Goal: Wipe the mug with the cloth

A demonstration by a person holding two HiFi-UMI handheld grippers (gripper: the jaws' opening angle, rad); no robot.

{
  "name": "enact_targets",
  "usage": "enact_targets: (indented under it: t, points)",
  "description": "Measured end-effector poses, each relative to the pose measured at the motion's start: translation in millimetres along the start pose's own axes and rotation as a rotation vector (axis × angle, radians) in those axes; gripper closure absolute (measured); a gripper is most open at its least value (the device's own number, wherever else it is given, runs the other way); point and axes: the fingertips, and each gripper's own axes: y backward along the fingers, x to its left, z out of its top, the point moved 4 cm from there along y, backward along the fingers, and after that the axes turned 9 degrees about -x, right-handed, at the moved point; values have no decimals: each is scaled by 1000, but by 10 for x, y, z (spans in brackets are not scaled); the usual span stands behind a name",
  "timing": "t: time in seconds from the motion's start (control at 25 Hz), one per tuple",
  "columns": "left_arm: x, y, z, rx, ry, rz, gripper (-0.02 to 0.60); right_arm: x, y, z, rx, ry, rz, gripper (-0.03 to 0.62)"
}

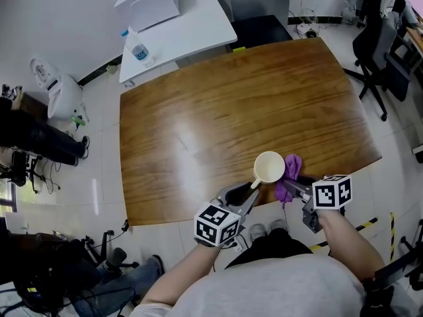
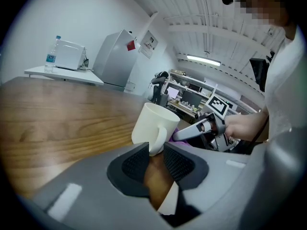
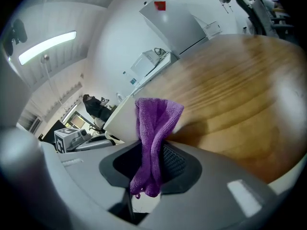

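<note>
A cream mug [image 1: 269, 168] stands upright near the front edge of the wooden table [image 1: 218, 104]. My left gripper [image 1: 253, 189] reaches it from the near side. In the left gripper view its pads close round the lower end of the mug's handle [image 2: 157, 145], so the left gripper [image 2: 156, 153] is shut on the mug [image 2: 152, 123]. A purple cloth [image 1: 290, 176] hangs just to the right of the mug, close against its side. My right gripper [image 1: 293, 186] is shut on it. In the right gripper view the cloth [image 3: 156, 119] stands folded between the jaws of the right gripper [image 3: 151, 153].
The table's front edge [image 1: 198, 211] runs right under both grippers. A white side table [image 1: 188, 25] with a water bottle [image 1: 140, 50] stands beyond the far left corner. An office chair [image 1: 377, 45] is at the far right. A person in dark clothes [image 1: 36, 137] is at the left.
</note>
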Motion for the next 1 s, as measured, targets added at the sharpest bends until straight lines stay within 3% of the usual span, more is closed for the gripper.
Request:
enact_targets:
  t: [0.32, 0.52, 0.64, 1.0]
  points:
    - [-78, -19, -34, -2, 8, -13, 499, 197, 320, 60, -79, -69, 45, 488]
    - [-184, -57, -60, 6, 3, -38, 504, 465, 464, 73, -153, -190, 141, 488]
    - [-260, -90, -88, 14, -1, -54, 508, 577, 453, 140, -197, -197, 182, 488]
    - [-282, -92, -78, 24, -18, -61, 514, 362, 252, 1, -196, -292, 173, 488]
